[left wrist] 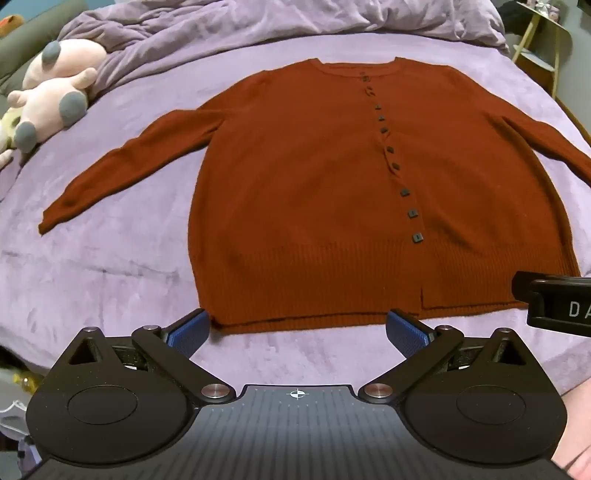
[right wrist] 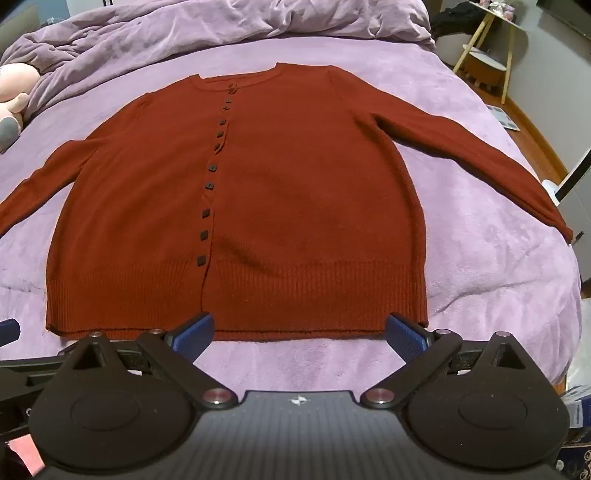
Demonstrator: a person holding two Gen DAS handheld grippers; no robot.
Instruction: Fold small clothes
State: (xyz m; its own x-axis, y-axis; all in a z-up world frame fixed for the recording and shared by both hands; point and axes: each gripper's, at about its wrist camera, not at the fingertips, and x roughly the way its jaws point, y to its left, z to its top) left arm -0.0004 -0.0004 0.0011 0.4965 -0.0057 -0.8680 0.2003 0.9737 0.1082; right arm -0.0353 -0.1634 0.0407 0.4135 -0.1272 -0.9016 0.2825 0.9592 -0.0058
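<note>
A rust-red buttoned cardigan [left wrist: 303, 192] lies flat and face up on the purple bed cover [left wrist: 110, 280], both sleeves spread out; it also shows in the right wrist view [right wrist: 295, 192]. My left gripper [left wrist: 297, 330] is open and empty, its blue fingertips just short of the hem's left half. My right gripper [right wrist: 299, 332] is open and empty, just short of the hem's right half. Part of the right gripper shows at the right edge of the left wrist view [left wrist: 554, 306].
A pink and grey plush toy [left wrist: 55, 88] lies at the bed's far left. A bunched purple duvet [left wrist: 258, 18] lies along the far side. A stool and a small table [right wrist: 487, 62] stand beyond the bed's right edge.
</note>
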